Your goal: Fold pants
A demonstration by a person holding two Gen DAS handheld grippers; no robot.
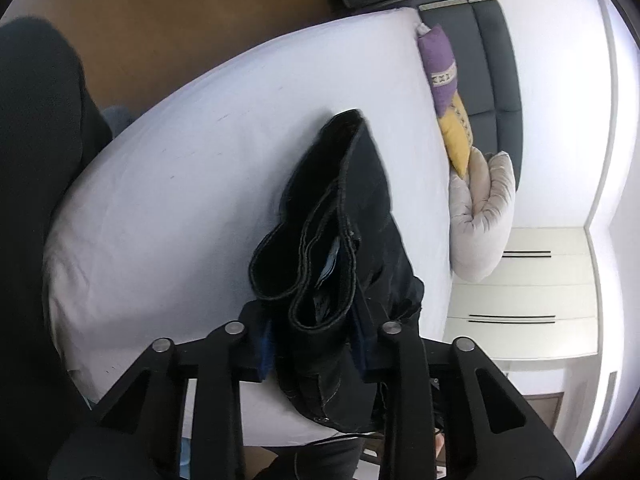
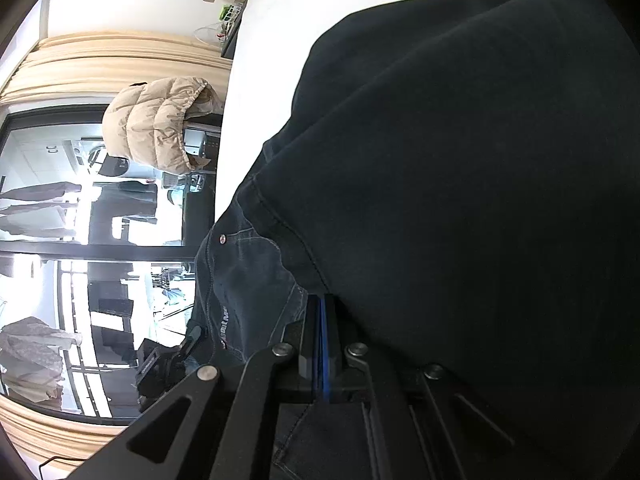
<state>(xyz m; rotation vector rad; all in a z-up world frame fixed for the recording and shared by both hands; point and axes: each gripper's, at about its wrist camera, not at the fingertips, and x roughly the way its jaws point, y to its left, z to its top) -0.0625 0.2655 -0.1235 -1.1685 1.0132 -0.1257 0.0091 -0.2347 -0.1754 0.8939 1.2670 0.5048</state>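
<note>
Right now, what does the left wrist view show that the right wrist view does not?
Only the left wrist view shows the white bed, the purple and yellow cushion and the left claw gripping the pants. Only the right wrist view shows a beige puffer jacket, a large window and the right claw, shut. Both show the dark pants.

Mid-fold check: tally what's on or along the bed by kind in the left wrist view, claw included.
Pants: 1, dark, gripped in the left claw
Cushions: 2, purple and yellow
Beige padded bundle: 1
Bed: 1
Total: 5, plus the claw
</note>
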